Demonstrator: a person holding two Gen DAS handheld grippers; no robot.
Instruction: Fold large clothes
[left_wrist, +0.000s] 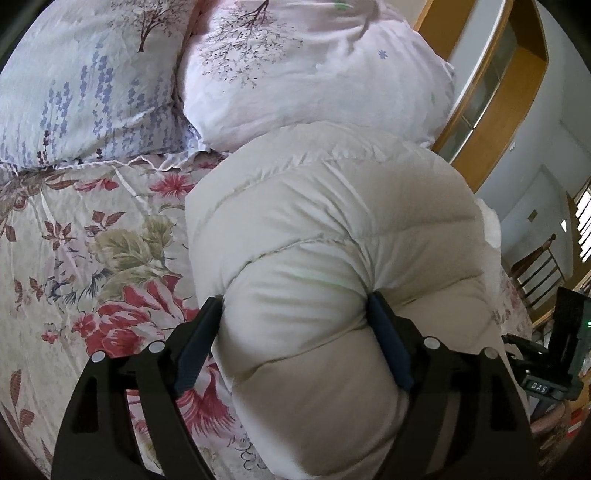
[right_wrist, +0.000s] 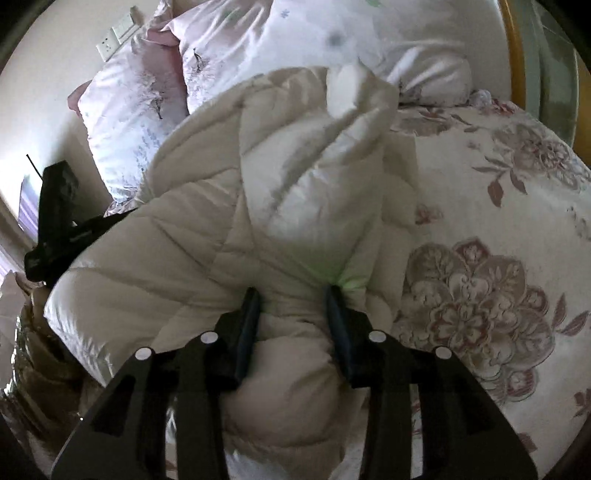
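Note:
A puffy cream quilted down jacket (left_wrist: 332, 229) lies bunched on a bed with a floral cover. My left gripper (left_wrist: 295, 306) is shut on a thick padded fold of the jacket, which bulges between its two dark fingers. In the right wrist view the same jacket (right_wrist: 229, 206) fills the middle, with a loose end (right_wrist: 354, 92) sticking up at the far side. My right gripper (right_wrist: 291, 295) is shut on another padded fold of the jacket. The left gripper's black body (right_wrist: 55, 221) shows at the jacket's left edge.
The floral bedcover (left_wrist: 74, 240) (right_wrist: 480, 221) spreads around the jacket. Two pale flower-print pillows (left_wrist: 92, 81) (left_wrist: 314, 74) lie at the head of the bed. A wooden headboard (left_wrist: 491, 122) curves at the right. A wooden chair (left_wrist: 535, 266) stands beyond the bed. Wall sockets (right_wrist: 114, 33) are at the upper left.

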